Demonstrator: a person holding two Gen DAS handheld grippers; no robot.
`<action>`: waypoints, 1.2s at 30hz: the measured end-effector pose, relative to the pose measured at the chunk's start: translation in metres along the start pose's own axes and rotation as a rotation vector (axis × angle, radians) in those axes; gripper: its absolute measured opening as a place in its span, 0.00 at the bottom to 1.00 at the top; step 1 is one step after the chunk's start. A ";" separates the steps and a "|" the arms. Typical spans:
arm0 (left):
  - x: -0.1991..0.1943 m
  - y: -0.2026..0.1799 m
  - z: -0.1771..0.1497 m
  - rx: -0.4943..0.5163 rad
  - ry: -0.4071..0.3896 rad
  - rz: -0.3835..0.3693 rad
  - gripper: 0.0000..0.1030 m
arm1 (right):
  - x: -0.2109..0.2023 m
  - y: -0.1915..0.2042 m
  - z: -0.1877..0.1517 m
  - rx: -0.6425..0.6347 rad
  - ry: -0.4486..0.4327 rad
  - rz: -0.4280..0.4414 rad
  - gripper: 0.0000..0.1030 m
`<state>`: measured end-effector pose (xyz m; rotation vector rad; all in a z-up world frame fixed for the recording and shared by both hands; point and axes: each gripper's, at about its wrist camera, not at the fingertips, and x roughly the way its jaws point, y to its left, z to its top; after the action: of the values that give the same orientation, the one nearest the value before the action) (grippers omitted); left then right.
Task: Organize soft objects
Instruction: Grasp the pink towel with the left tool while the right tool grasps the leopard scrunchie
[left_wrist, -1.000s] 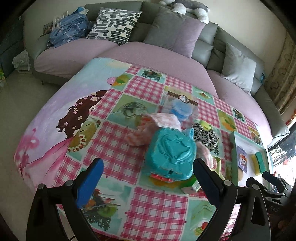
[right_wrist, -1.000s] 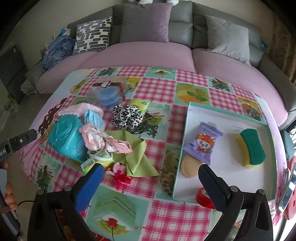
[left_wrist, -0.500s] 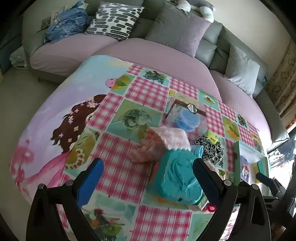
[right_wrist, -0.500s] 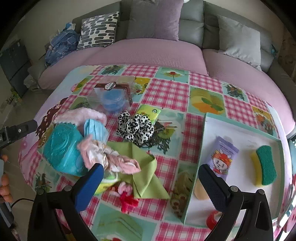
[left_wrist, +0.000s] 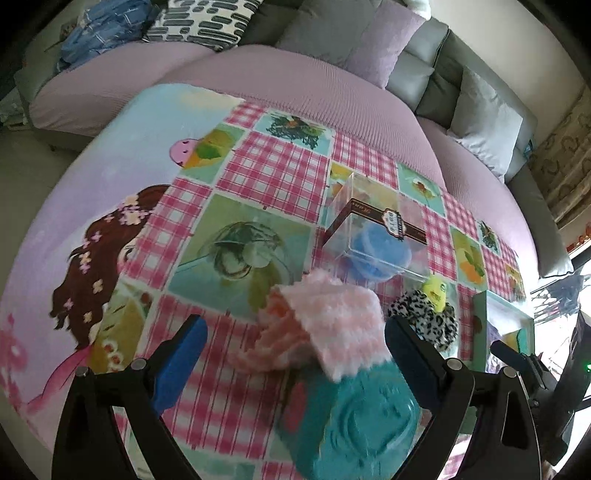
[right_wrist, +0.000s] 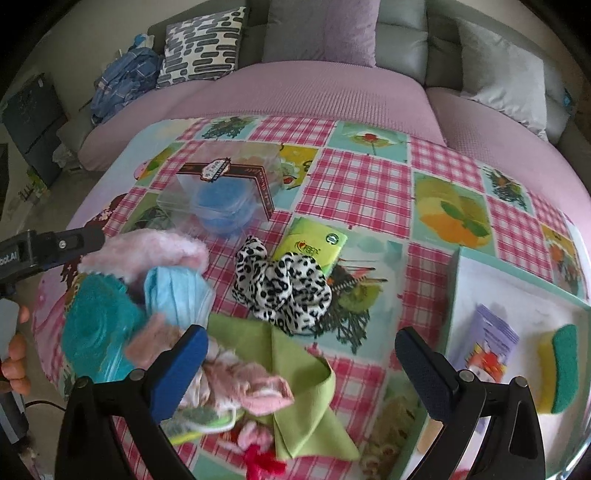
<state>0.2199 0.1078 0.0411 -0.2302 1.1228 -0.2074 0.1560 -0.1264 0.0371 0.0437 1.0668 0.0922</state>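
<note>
In the left wrist view, the left gripper (left_wrist: 293, 349) hangs low over the near part of the patterned tablecloth (left_wrist: 258, 177), its two blue-padded fingers (left_wrist: 181, 360) spread wide with nothing between them. Just ahead of the fingers lies a fluffy pink sock (left_wrist: 328, 326), draped partly over a teal embossed pouch (left_wrist: 354, 417) that sits close under the camera. Beyond these stands a clear plastic box (left_wrist: 373, 236) with a blue item inside and a dark band bearing a label whose writing is too small to read. A leopard-print scrunchie (left_wrist: 424, 317) lies to the right, near the corner of a teal-rimmed tray (left_wrist: 480, 325). In the right wrist view, the right gripper (right_wrist: 301, 362) is likewise wide open and empty, held above a green cloth (right_wrist: 295, 373) and a crumpled pink garment (right_wrist: 251, 384). The pink sock (right_wrist: 147, 251), the teal pouch (right_wrist: 96, 332) and a light blue face mask (right_wrist: 177, 291) cluster at the left, the scrunchie (right_wrist: 284, 284) in the middle beside a green tissue pack (right_wrist: 314, 245) with a logo that cannot be made out. The tray (right_wrist: 458, 295) at the right holds a purple cartoon packet (right_wrist: 487, 343) and a yellow-green sponge (right_wrist: 557, 365). The other gripper's body at the far left shows partial lettering, "ootAI".
</note>
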 end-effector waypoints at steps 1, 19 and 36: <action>0.005 0.000 0.003 0.002 0.008 -0.001 0.94 | 0.005 0.001 0.002 -0.002 0.004 0.003 0.99; 0.047 -0.002 0.008 -0.015 0.113 -0.108 0.50 | 0.042 0.001 0.017 -0.019 0.026 0.051 0.73; 0.027 0.002 0.009 -0.029 0.048 -0.092 0.09 | 0.037 0.002 0.017 -0.025 0.010 0.081 0.25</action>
<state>0.2391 0.1033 0.0208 -0.3043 1.1643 -0.2797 0.1885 -0.1202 0.0131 0.0643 1.0740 0.1789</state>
